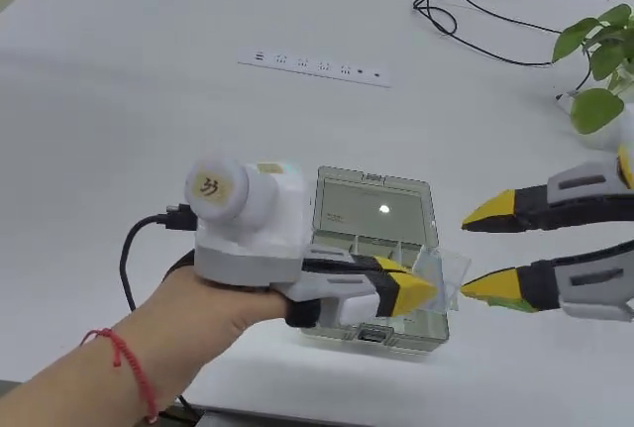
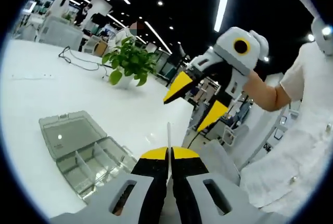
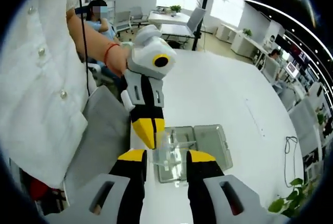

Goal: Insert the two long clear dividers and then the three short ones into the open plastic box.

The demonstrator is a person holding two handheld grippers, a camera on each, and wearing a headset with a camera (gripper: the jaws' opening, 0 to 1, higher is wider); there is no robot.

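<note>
The open clear plastic box (image 1: 396, 334) lies on the white table with its lid (image 1: 374, 207) folded back and partitions showing in its base. My left gripper (image 1: 421, 289) hovers over the box's right side, shut on a clear divider (image 1: 449, 272). In the left gripper view the divider (image 2: 168, 130) stands edge-on between the closed jaws of the left gripper (image 2: 169, 154), with the box (image 2: 78, 151) below left. My right gripper (image 1: 485, 249) is open just right of the divider. In the right gripper view the right gripper (image 3: 166, 157) has its jaws on either side of the divider (image 3: 165, 150).
A white power strip (image 1: 315, 66) lies further back on the table, with a black cable (image 1: 475, 26) and a green plant (image 1: 599, 60) at the back right. The left gripper's black cord (image 1: 129, 259) hangs near the table's front edge.
</note>
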